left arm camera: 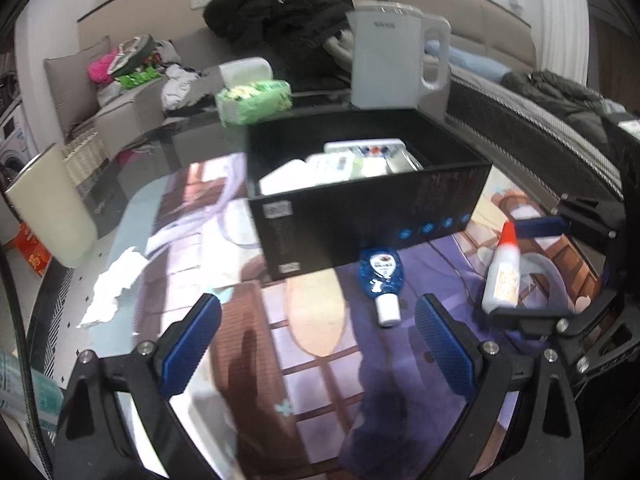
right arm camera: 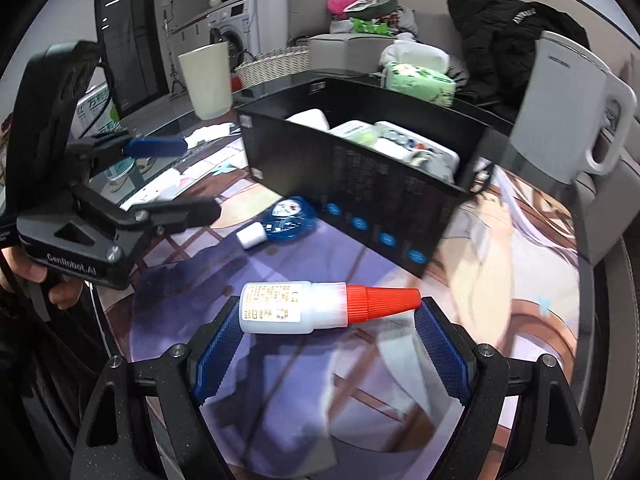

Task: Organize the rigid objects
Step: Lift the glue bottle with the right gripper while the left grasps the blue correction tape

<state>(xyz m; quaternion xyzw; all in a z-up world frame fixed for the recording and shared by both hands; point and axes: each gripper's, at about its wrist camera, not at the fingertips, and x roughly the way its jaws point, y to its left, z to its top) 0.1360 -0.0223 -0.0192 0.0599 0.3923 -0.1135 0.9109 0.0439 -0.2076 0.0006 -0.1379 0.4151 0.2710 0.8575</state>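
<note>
A white glue bottle with a red cap (right arm camera: 320,307) spans endwise between my right gripper's (right arm camera: 326,320) wide-spread blue pads, base against the left pad, cap tip against the right. It also shows in the left wrist view (left arm camera: 503,268). A blue bottle with a white cap (left arm camera: 382,280) lies on the mat before the black box (left arm camera: 360,216), which holds several white items; both show in the right wrist view, the blue bottle (right arm camera: 286,218) and the box (right arm camera: 360,184). My left gripper (left arm camera: 318,320) is open and empty, just left of the blue bottle.
A white kettle (left arm camera: 394,56) stands behind the box. A green tissue pack (left arm camera: 254,100) sits at back left, a cream cup (left arm camera: 52,208) at the far left, and crumpled white paper (left arm camera: 112,288) on the mat. A sofa with clothes lies beyond.
</note>
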